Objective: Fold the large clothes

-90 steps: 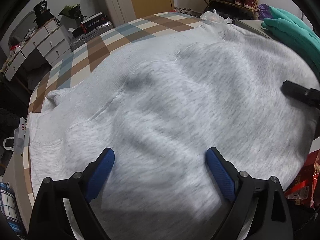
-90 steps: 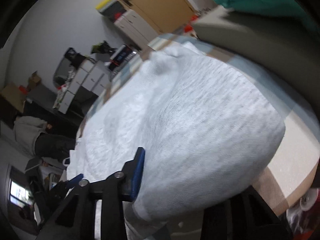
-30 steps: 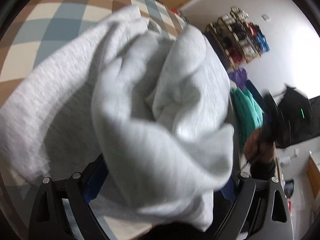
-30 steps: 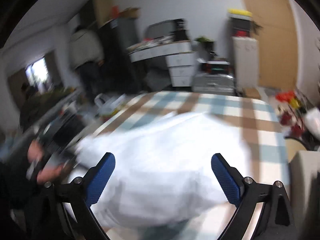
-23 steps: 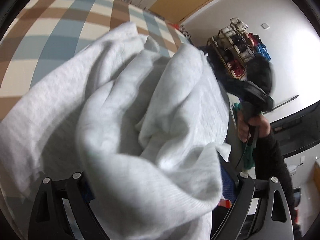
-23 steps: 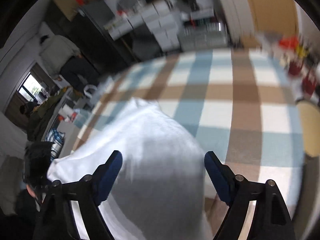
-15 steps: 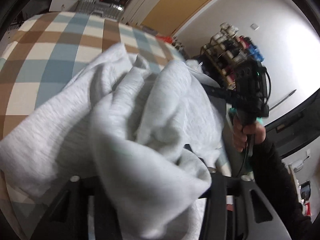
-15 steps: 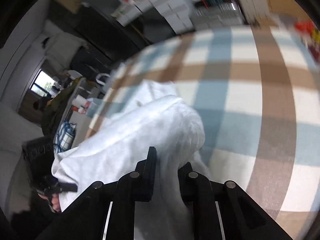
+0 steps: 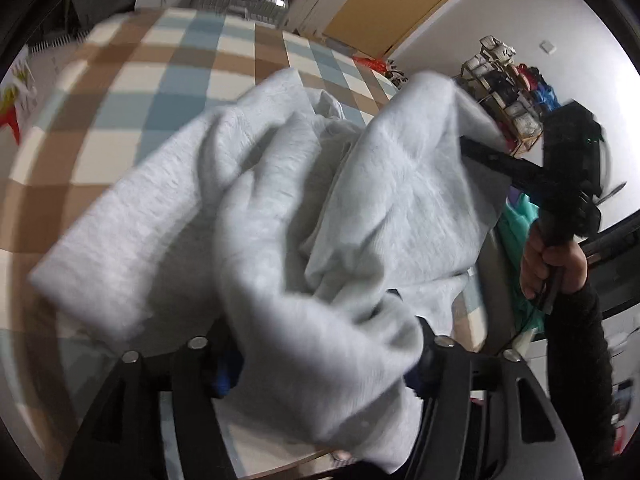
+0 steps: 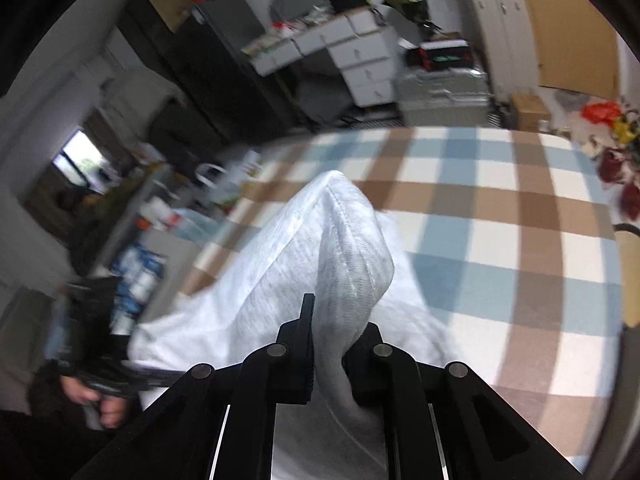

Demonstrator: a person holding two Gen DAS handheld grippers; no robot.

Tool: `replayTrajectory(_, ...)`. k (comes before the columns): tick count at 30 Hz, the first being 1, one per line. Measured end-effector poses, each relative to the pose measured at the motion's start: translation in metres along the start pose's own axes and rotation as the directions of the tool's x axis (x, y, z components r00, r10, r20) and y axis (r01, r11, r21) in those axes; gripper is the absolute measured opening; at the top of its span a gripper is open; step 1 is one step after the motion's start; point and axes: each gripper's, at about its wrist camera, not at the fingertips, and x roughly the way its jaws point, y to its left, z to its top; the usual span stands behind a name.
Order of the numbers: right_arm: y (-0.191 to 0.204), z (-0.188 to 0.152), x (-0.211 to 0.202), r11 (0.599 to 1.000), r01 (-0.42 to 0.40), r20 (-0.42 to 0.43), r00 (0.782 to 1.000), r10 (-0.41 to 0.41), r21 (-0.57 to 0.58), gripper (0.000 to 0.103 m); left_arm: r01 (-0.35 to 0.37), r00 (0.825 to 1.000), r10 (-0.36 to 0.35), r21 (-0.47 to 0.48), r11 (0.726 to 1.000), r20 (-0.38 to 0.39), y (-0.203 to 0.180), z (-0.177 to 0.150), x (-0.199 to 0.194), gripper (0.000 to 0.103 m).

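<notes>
A light grey sweatshirt lies bunched on the checked tablecloth, partly lifted. My left gripper has a thick wad of it between its jaws, which are opening; the cloth fills the gap and hides most of both blue pads. My right gripper is shut on a raised fold of the sweatshirt. In the left wrist view that right gripper bites the cloth's far edge, carried by a hand in a black sleeve. The left gripper shows blurred in the right wrist view.
Teal clothes lie beyond the sweatshirt on the right. A shoe rack stands by the far wall. White drawers and a silver case stand past the table's far edge. Red flowers are at the right.
My right gripper went from wide open to shut on a fold of the sweatshirt and pulled it up. My left jaws narrowed on the bunched cloth, then widened a little.
</notes>
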Motion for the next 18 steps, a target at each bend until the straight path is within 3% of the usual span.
replayTrajectory(3,-0.014,-0.007,0.009,0.998,0.022,0.000,1.000,-0.022,0.052,0.014,-0.057,0.997,0.055,0.052,0.997,0.050,-0.010,-0.004,-0.008,0.068)
replayTrajectory(9,-0.031,-0.020,0.002,0.992,0.024,0.020,0.999,-0.026,0.126,0.021,0.000,0.991,-0.012,0.090,0.996,0.135,-0.027,0.015,0.013,0.068)
replayTrajectory(11,-0.036,-0.025,-0.002,0.987,0.019,0.033,0.999,-0.024,0.161,0.026,-0.011,0.991,-0.006,0.122,0.992,0.136,-0.033,0.021,0.027,0.066)
replayTrajectory(12,-0.039,-0.029,-0.002,0.984,0.017,0.041,0.999,-0.025,0.178,0.026,-0.013,0.991,-0.005,0.133,0.991,0.136,-0.035,0.021,0.029,0.052)
replayTrajectory(13,-0.041,-0.030,-0.003,0.983,0.019,0.045,0.999,-0.028,0.183,0.026,-0.028,0.990,0.007,0.146,0.989,0.139,-0.037,0.023,0.033,0.030)
replayTrajectory(15,-0.043,-0.033,-0.006,0.982,0.016,0.062,0.998,-0.028,0.187,0.026,-0.021,0.988,-0.005,0.168,0.986,0.157,-0.042,0.018,0.022,0.024)
replayTrajectory(18,-0.037,-0.033,-0.016,0.985,0.016,0.096,0.995,-0.032,0.171,0.018,-0.010,0.978,-0.035,0.215,0.977,0.207,-0.054,0.009,-0.005,0.019)
